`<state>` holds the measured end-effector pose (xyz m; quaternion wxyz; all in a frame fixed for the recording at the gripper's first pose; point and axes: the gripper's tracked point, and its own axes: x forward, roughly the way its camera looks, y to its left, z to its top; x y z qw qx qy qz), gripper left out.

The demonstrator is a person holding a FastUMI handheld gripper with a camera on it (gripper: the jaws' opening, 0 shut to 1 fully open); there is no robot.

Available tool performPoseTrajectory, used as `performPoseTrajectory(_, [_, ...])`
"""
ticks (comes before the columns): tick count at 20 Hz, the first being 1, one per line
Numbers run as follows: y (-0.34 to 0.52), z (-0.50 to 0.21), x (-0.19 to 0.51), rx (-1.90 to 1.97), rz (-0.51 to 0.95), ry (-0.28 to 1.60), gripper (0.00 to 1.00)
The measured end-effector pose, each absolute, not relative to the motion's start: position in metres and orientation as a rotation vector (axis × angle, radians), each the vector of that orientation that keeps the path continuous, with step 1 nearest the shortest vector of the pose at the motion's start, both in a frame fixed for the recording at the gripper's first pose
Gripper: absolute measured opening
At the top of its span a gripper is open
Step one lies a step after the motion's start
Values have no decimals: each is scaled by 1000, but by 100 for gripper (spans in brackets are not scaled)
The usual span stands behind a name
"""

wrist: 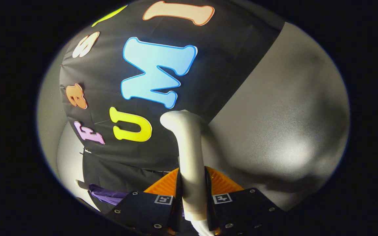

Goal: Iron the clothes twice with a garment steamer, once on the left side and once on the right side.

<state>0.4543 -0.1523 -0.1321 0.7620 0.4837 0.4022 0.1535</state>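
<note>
My gripper [192, 193] is shut on the white garment steamer [189, 154]. Both fingers press on its handle from either side. The handle runs up between the fingers and bends over to the left at its rounded top, beyond the fingertips. A fold of purple cloth [107, 195] lies low down to the left of the left finger, partly hidden by the finger.
The booth's black cloth wall [228, 65] stands beyond the steamer. To the right of it is a pale grey surface [290, 124] with soft shadows. Another pale panel [49, 114] borders the cloth on the left.
</note>
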Motion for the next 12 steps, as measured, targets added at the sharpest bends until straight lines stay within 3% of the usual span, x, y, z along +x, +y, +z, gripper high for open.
performPoseTrajectory(7, [-114, -68, 413, 1016, 371, 732, 30])
performPoseTrajectory(12, [-86, -38, 345, 1007, 294, 642, 30])
